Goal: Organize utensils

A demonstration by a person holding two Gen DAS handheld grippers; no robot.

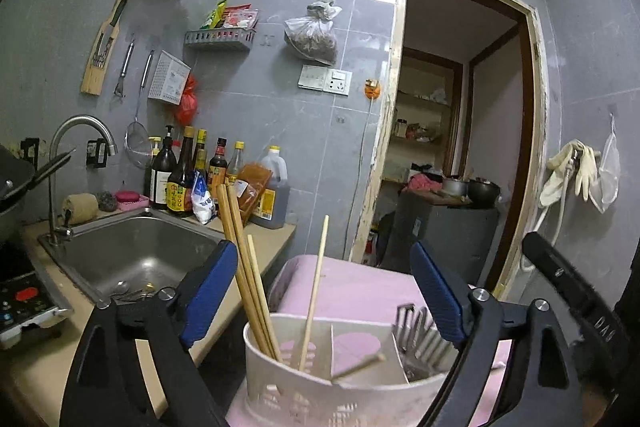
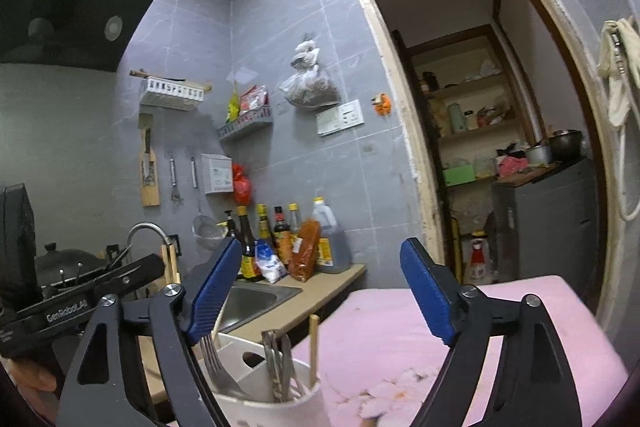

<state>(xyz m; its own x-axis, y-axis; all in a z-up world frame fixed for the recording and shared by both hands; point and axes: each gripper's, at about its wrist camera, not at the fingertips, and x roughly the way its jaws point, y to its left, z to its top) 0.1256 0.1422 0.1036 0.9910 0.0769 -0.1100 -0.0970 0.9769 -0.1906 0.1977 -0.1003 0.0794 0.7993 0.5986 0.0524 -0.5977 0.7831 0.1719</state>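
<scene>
A white plastic utensil holder (image 1: 320, 393) stands on a pink surface (image 1: 360, 287). Several wooden chopsticks (image 1: 248, 267) lean in its left compartment, and metal forks (image 1: 416, 335) stand in its right one. My left gripper (image 1: 324, 291) is open and empty, its blue pads on either side above the holder. In the right wrist view the holder (image 2: 276, 403) sits low, with forks and other metal utensils (image 2: 280, 363) in it. My right gripper (image 2: 320, 287) is open and empty above it. More metal utensils (image 1: 132, 293) lie in the steel sink (image 1: 132, 251).
A faucet (image 1: 72, 147) rises at the sink's left. Sauce bottles (image 1: 200, 179) stand on the counter against the tiled wall. A stove (image 1: 20, 299) sits at far left. An open doorway (image 1: 460, 147) leads to a pantry at right. The pink surface (image 2: 400, 327) extends right.
</scene>
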